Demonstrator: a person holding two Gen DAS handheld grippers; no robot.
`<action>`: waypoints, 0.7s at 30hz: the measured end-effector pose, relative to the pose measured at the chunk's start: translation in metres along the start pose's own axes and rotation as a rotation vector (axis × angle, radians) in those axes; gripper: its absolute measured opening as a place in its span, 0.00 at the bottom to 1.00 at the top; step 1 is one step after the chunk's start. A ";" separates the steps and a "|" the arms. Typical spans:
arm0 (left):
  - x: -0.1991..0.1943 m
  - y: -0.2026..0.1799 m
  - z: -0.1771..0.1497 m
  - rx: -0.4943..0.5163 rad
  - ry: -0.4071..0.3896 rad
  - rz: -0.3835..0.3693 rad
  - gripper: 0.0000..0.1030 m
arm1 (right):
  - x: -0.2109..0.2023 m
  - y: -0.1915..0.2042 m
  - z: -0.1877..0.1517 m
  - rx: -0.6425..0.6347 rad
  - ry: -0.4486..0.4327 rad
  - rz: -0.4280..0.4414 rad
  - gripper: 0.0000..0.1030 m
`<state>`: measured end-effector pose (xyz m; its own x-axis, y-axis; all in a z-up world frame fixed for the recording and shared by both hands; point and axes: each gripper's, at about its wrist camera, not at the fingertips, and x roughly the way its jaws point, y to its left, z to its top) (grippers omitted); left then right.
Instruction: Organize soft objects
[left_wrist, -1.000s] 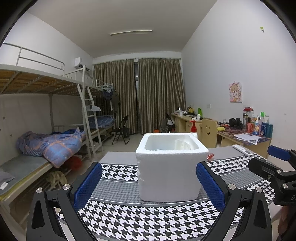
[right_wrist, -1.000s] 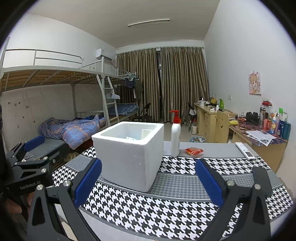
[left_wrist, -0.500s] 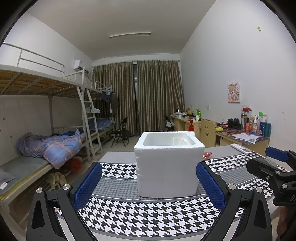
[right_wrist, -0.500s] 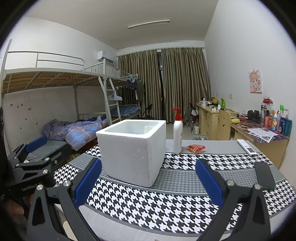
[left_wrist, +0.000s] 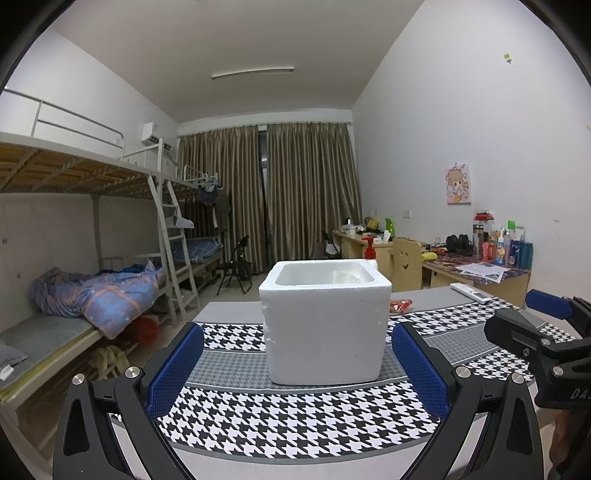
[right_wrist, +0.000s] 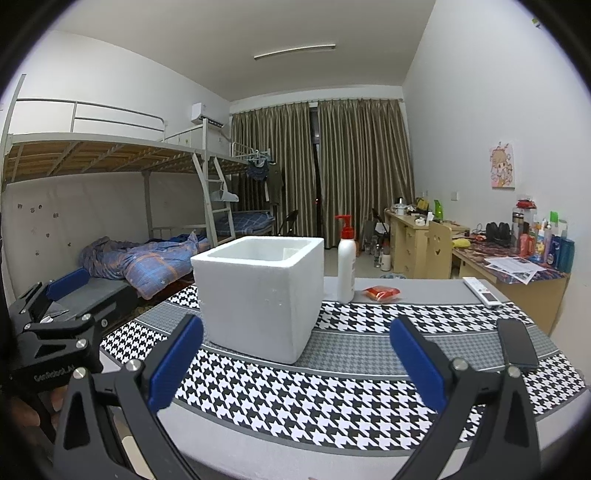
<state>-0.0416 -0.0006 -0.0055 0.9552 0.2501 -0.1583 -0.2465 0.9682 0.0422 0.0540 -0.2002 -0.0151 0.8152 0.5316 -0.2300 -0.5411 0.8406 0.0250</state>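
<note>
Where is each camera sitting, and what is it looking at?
Left wrist: sits on the open left gripper, facing the foam box head-on; the right gripper shows at the right edge.
Right wrist: sits on the open right gripper, seeing the box's corner; the left gripper shows at the left edge.
Shared: box, pump bottle, houndstooth cloth.

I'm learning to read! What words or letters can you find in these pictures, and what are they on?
"GenRobot.AI": on the left gripper, seen from the right wrist view.
"DA": cut off at the frame edge, on the right gripper, left wrist view.
Bottles, papers, poster: too small to read.
</note>
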 end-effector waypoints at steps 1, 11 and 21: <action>-0.001 0.000 0.000 -0.001 -0.001 -0.001 0.99 | -0.001 0.001 0.000 -0.001 0.000 -0.002 0.99; -0.008 -0.001 -0.001 0.008 -0.008 -0.001 0.99 | -0.006 0.003 -0.003 -0.002 0.003 -0.014 0.99; -0.014 -0.003 -0.004 0.006 -0.003 -0.013 0.99 | -0.009 0.004 -0.006 -0.003 0.008 -0.012 0.99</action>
<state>-0.0544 -0.0068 -0.0070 0.9588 0.2374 -0.1562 -0.2330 0.9714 0.0464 0.0432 -0.2020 -0.0192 0.8197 0.5210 -0.2380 -0.5324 0.8463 0.0193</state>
